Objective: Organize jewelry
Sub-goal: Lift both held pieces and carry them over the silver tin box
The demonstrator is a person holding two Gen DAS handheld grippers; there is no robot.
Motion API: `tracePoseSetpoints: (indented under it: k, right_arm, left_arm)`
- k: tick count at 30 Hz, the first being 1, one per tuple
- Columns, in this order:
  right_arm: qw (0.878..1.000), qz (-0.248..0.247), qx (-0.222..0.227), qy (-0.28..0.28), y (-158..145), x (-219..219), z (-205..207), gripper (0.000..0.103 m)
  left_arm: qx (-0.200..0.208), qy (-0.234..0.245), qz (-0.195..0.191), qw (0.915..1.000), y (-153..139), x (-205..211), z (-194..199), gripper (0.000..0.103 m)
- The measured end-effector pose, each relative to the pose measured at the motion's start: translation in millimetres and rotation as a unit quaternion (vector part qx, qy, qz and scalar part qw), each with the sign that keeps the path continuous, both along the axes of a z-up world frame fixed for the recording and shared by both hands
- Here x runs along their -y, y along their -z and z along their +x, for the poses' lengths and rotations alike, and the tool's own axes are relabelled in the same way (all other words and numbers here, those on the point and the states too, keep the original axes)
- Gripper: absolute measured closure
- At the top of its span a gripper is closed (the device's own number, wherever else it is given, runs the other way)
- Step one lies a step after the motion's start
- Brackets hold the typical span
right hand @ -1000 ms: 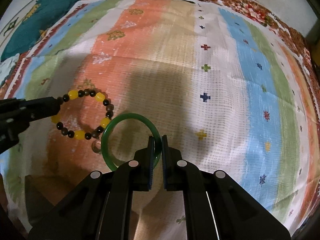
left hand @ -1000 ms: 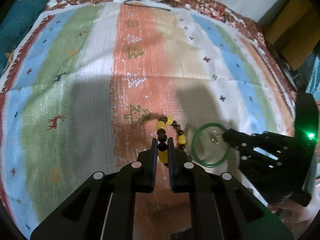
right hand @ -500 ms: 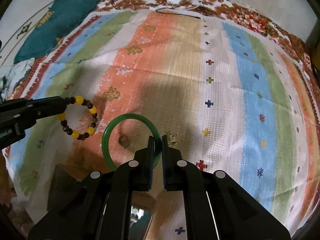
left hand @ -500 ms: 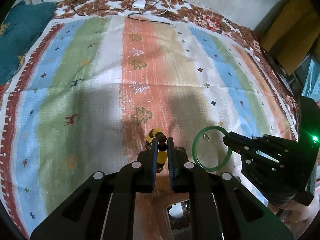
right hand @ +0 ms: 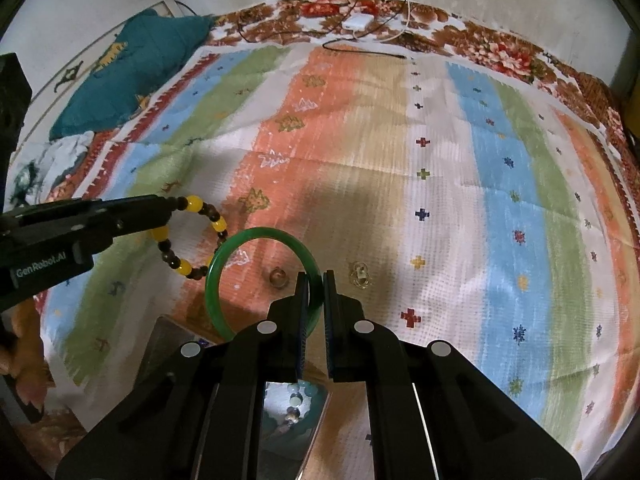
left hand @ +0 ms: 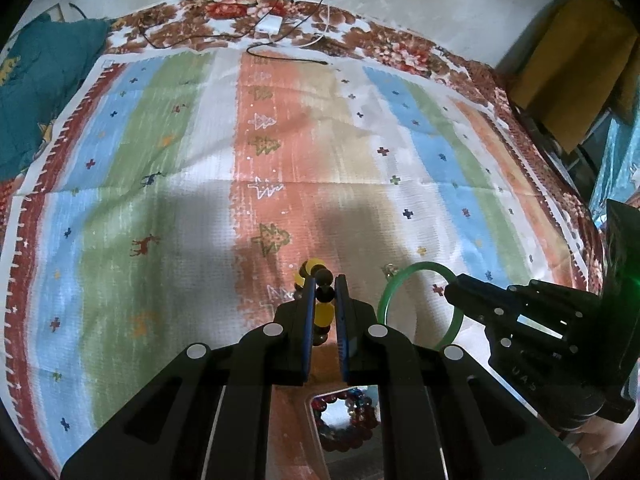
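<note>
Yellow-and-dark beaded bracelet, pinched in the near-closed left gripper, now hangs clear of the striped cloth, having been lifted over the past second. Green bangle, clamped at its rim by the shut right gripper, has risen likewise. Two small trinkets remain on the cloth. Both pieces appear ready for transfer to the box below.

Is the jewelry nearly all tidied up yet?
Partly. Some beaded bracelets already lie in a clear box below the grippers. Right now the left gripper pinches a yellow-and-dark bead bracelet, and the right gripper pinches a green bangle, both off the striped cloth. Two small pieces remain on the cloth.
</note>
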State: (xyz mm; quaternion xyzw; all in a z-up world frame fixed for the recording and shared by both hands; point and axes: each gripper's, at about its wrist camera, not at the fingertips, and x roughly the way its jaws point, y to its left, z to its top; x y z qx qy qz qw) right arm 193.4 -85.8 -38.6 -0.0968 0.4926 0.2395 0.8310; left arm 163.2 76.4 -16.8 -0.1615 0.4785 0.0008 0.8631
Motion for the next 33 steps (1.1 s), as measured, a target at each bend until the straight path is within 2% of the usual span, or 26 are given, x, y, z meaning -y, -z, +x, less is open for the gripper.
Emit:
tracePoseSetpoints:
  k: [19,33]
  right_arm:
    - [0.999,0.042,0.018,-0.002,-25.0,17.6,-29.3,0.095]
    - [0.998,0.057,0.022,-0.010,-31.9,29.9,-53.5,0.095]
  left_arm:
    - [0.051,0.006,-0.010,0.9986,-36.4,15.3,-42.6,0.094]
    - [0.067,0.024,-0.015,0.9974,-47.1,32.1,-72.7,0.094]
